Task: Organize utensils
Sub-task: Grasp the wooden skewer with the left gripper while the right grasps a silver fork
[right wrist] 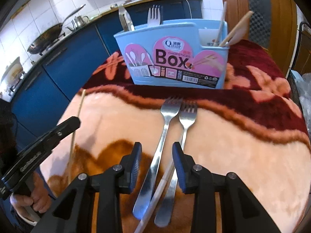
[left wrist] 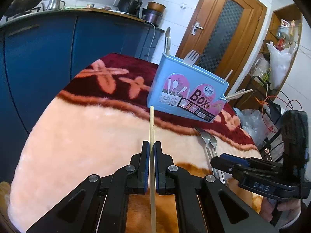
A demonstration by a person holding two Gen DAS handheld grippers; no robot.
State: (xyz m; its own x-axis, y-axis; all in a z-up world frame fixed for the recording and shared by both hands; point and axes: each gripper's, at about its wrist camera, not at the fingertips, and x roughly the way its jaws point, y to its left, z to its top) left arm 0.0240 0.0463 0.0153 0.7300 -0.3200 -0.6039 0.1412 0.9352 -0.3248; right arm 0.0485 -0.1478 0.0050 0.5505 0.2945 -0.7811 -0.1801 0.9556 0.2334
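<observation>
A plush blanket [right wrist: 243, 155], cream in the middle with a dark red border, covers the table, and blue cabinets [left wrist: 48, 58] and a wooden door [left wrist: 219, 31] stand behind it. On the red border toward the far edge sits a light blue utensil box [right wrist: 173, 58], upright, with a fork [right wrist: 154, 16] and chopsticks [right wrist: 221, 23] poking out of its compartments. Two forks [right wrist: 175, 128] lie side by side on the cream part, tines toward the box and handles toward the near edge, with a pale chopstick [right wrist: 157, 192] lying across their handles. The right gripper [right wrist: 156, 165] hangs partly open above those handles, gripping nothing. The left gripper [left wrist: 152, 161] is clamped on a thin wooden chopstick [left wrist: 151, 124], whose long axis runs toward the box.
</observation>
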